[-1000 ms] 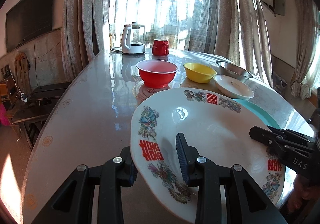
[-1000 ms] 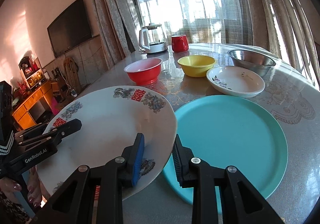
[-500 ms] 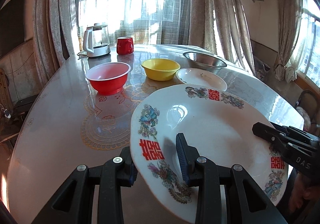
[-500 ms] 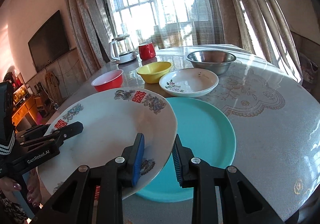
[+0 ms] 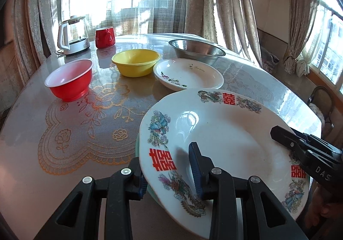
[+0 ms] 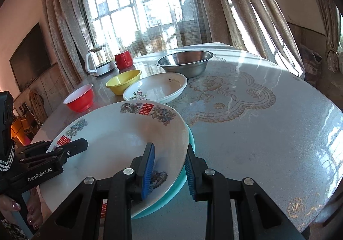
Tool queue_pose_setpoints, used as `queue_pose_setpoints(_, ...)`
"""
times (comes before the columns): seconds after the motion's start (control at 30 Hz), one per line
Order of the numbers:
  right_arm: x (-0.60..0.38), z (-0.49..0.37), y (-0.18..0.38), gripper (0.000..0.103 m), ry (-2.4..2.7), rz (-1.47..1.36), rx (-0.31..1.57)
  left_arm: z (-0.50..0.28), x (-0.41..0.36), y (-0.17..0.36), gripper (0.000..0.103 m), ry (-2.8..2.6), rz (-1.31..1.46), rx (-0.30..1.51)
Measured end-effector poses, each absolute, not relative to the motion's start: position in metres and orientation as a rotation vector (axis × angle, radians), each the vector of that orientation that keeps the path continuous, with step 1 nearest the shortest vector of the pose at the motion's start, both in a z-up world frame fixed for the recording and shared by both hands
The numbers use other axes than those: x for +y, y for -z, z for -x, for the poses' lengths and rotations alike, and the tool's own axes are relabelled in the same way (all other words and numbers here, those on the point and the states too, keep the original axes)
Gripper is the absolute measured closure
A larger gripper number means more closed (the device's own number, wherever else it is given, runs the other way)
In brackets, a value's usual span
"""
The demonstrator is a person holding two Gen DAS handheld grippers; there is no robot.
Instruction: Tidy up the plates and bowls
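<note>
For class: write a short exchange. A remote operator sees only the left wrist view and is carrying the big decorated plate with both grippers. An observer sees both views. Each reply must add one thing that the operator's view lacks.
Operator: I see only the tip of the right gripper. How does it sit on the decorated plate?
Observer: The plate's rim lies between its two blue pads, one on the upper face and one outside the edge.
Operator: What lies under the plate on that side?
Observer: A teal plate. Its edge shows just beneath the rim, and the rest is covered.
</note>
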State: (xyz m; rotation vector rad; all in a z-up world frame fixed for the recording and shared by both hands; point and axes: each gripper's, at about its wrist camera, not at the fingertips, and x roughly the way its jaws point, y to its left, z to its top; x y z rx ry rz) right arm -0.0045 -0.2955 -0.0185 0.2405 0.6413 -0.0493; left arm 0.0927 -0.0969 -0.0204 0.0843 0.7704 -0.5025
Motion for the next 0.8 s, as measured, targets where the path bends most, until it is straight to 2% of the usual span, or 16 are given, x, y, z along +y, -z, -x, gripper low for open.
queue_pose_setpoints(0.37,-0.296,-0.003,0.032,0.075,0.068,-0.242,0.674,-0.107,-0.095,0.032,0.066,0.46,-0.032,0.845)
queue_pose_setpoints(0.8,-0.297,-0.003,0.029,0.074,0.075,-0.238,0.676,-0.097,-0.091,0.025,0.068,0.457,-0.079,0.828)
